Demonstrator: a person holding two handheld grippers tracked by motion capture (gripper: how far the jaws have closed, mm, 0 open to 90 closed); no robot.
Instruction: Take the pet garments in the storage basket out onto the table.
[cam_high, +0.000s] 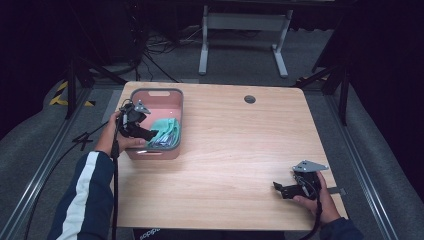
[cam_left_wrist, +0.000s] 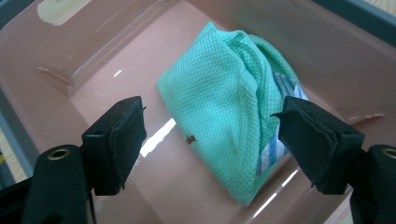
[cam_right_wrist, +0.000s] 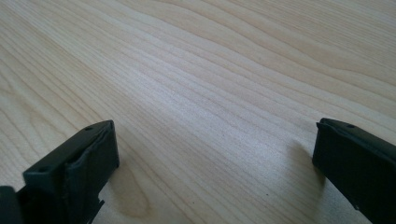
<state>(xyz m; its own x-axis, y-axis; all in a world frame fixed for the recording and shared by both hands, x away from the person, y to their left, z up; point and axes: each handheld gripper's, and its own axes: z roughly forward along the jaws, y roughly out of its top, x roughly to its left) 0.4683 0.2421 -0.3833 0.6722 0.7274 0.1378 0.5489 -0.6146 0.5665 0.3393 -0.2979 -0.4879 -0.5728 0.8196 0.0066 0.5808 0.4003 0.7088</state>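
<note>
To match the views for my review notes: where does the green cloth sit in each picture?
High view: green cloth lies in the pink bin, left of centre, beside the left gripper.
Left gripper view: cloth at centre, between the open jaws.
Right gripper view: bare wooden table, no cloth.
Shared landmark: the pink bin.

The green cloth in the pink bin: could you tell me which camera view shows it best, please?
The left gripper view: the green cloth lies close up, weave visible. The high view shows it small in the pink bin.
</note>
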